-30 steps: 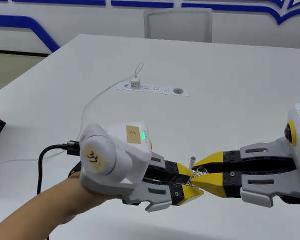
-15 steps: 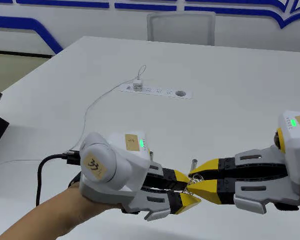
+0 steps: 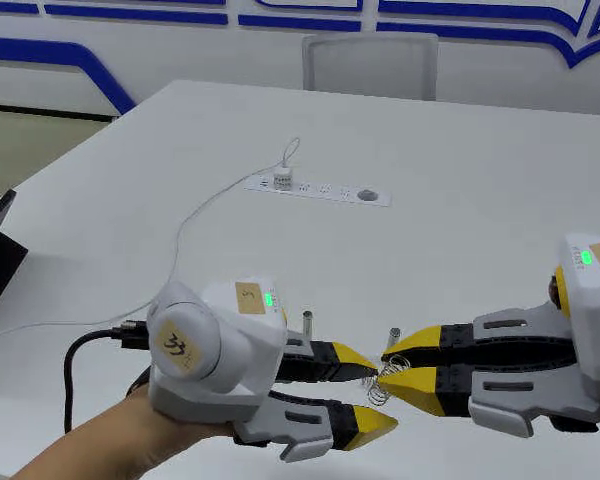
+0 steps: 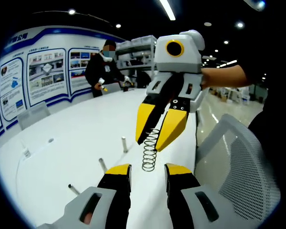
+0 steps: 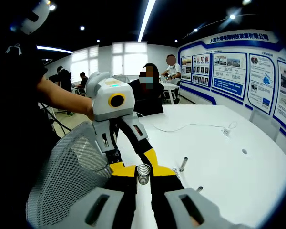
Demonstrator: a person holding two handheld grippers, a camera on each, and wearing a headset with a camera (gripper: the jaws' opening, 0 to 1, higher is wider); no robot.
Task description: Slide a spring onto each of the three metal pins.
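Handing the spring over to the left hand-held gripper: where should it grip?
The spring's free end: those coils stick out past the right hand-held gripper pinching it. Probably come end-on with the left hand-held gripper, whose open jaws face that end.

table (image 3: 460,230): white | strip (image 3: 320,189): mid-table, flat | plug (image 3: 285,180): in strip | cable (image 3: 180,235): white, runs from plug toward left edge | pins (image 4: 102,164): three, upright, in a row
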